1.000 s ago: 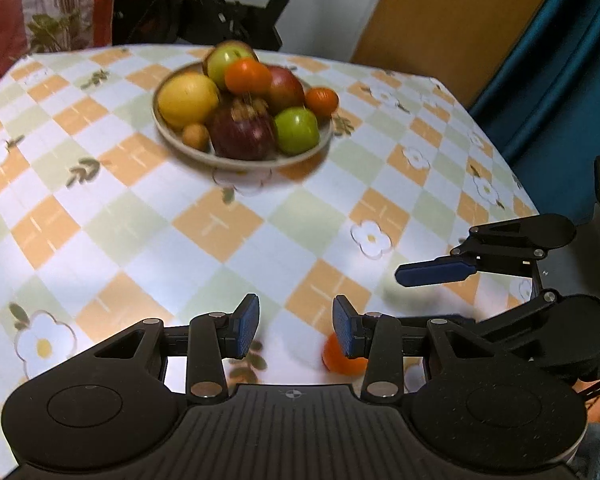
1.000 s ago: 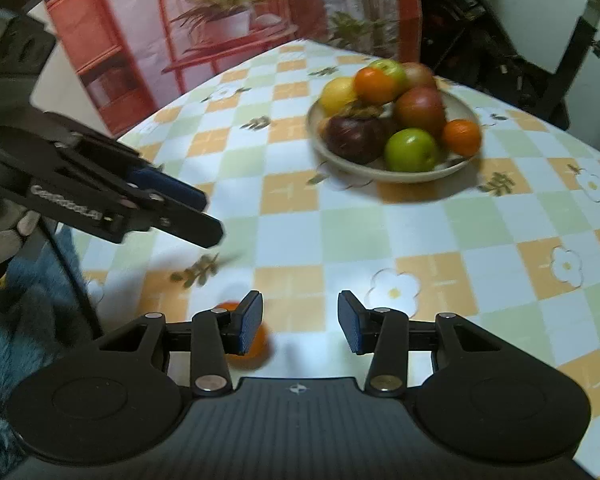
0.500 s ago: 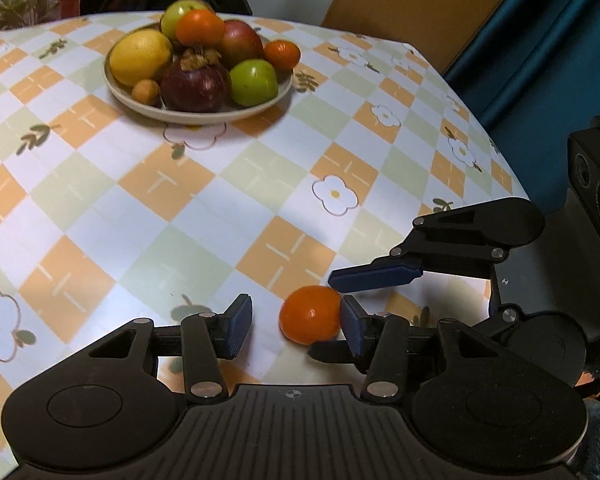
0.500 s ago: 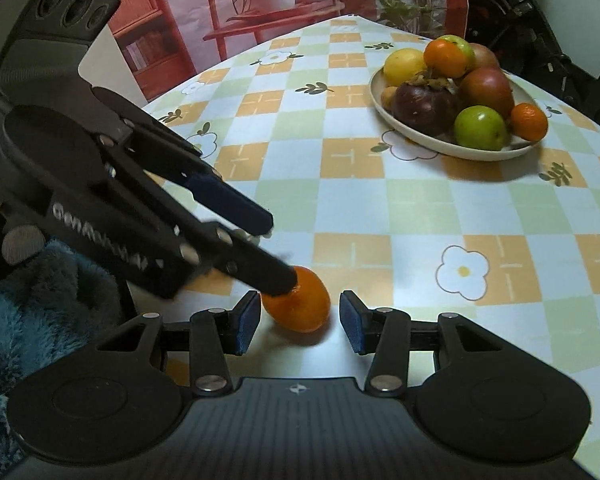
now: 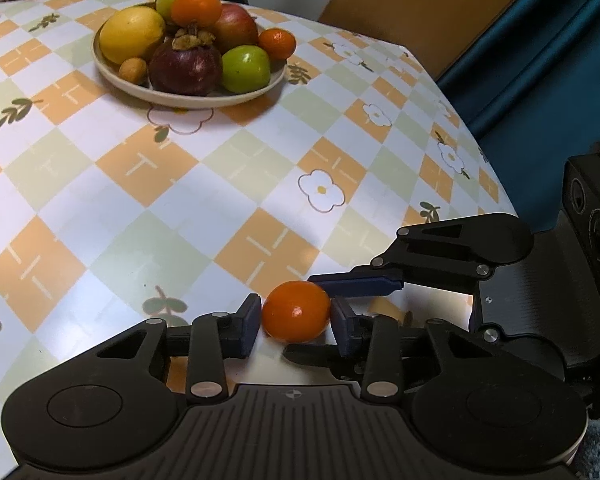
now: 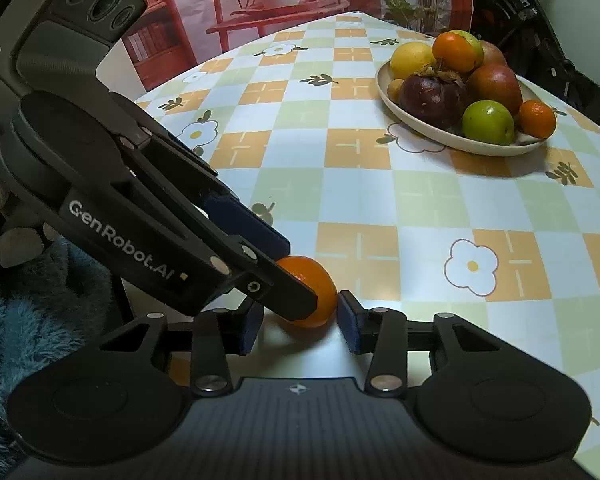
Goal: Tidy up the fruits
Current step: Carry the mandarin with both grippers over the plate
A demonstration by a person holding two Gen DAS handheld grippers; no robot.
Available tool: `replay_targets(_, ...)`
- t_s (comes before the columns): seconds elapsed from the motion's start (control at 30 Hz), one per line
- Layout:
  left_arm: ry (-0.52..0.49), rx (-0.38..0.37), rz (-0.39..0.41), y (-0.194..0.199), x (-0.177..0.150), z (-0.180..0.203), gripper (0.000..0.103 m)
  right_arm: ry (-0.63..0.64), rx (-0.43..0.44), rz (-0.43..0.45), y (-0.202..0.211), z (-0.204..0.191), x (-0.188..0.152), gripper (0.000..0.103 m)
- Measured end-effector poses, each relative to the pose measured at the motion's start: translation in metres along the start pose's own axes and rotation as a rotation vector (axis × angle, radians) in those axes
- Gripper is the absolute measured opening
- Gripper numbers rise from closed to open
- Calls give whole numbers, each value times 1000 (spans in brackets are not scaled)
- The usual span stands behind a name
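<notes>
A small orange point(image 5: 296, 316) lies on the checked tablecloth point(image 5: 140, 200) near the table's near edge. My left gripper point(image 5: 296, 321) has its blue pads touching the orange on both sides, and its jaws are closing. My right gripper point(image 6: 300, 320) comes in from the other side with the same orange point(image 6: 326, 284) between its jaws, which are also closing. Its right pad touches the fruit; the left pad stands just clear. The left gripper's finger point(image 6: 292, 298) hides part of the orange in the right wrist view. A beige plate point(image 5: 188, 100) piled with several fruits stands at the far side.
The plate point(image 6: 472, 146) holds a lemon, green and red apples, a dark purple fruit and oranges. The table edge curves close on the right, with a blue curtain point(image 5: 540, 60) beyond. Blue fleece point(image 6: 20, 340) lies below the left edge. Dark exercise gear stands behind the table.
Both grippers have sunk toward the table and closed in on the loose orange from opposite sides. The left jaws narrowed onto it; a second ago the orange sat half hidden behind the pads.
</notes>
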State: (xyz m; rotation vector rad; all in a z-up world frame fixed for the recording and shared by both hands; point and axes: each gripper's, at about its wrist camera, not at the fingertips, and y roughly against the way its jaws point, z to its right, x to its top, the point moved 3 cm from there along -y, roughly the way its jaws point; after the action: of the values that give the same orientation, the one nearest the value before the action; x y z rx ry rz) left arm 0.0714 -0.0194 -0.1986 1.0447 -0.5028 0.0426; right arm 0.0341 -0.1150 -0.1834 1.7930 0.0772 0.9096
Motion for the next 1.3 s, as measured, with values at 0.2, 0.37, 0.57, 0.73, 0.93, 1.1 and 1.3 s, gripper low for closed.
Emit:
replay_targets(0.2,1,-7,80,26,18,6,40,-15,2,43,15,5,12,43)
replay_targets(0.37,-12,-6,177,55,45,14,40,-4,-18,124,41,11,40,43)
replay_targets(0.57,-58,10,277,85,85,25,40,3,-51,229,70,23,78,43)
replay_targets(0.73,-138,22,333,98,119,37,40,11,-89,305,91,35,106,43)
replay_targets(0.93,-181,9,343,90,165,36,40,-11,-127,348,99,63,130,43)
replay_targets(1.1,-196,0,314,63,199,23,40,-48,-146,360,88,96,146,43)
replay_targets(1.3,-171,12,249,24,229,3,41,-98,-150,342,60,137,157,43)
